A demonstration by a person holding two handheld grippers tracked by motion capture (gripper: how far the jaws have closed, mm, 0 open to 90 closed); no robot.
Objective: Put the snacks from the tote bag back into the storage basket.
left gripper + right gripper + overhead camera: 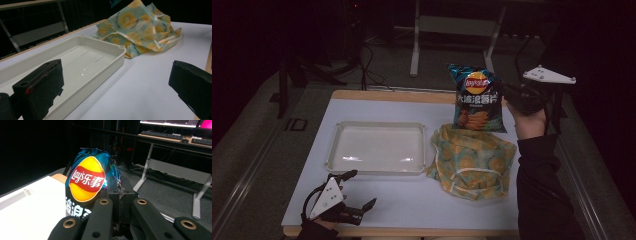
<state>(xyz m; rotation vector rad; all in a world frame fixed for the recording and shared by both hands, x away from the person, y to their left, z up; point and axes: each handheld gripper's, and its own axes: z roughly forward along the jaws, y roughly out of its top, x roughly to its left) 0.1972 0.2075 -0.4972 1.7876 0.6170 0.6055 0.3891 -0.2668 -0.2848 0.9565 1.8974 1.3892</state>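
The right gripper (512,100) is lifted above the far right part of the white bench (412,200), and its jaws are clamped on the edge of a blue foil bag of crisps with a red and yellow logo (477,100). The bag hangs upright in the air, its front turned to the high camera, and its lower edge is over the far side of a crumpled cloth bag printed with yellow fruit slices on pale green (472,160). In the right gripper view the crisps bag (87,182) stands just beside the black jaws, and its crimped side seam is pressed between them.

The cloth bag lies on the bench, just beside the right rim of a shallow rectangular white plastic tray (379,170); whether they touch, I cannot tell.

The left gripper (354,195) rests low at the near left corner of the bench, close in front of the tray. Its jaws stand wide apart with nothing between them. In the left gripper view the tray (110,62) and the cloth bag (140,27) lie ahead of these jaws.
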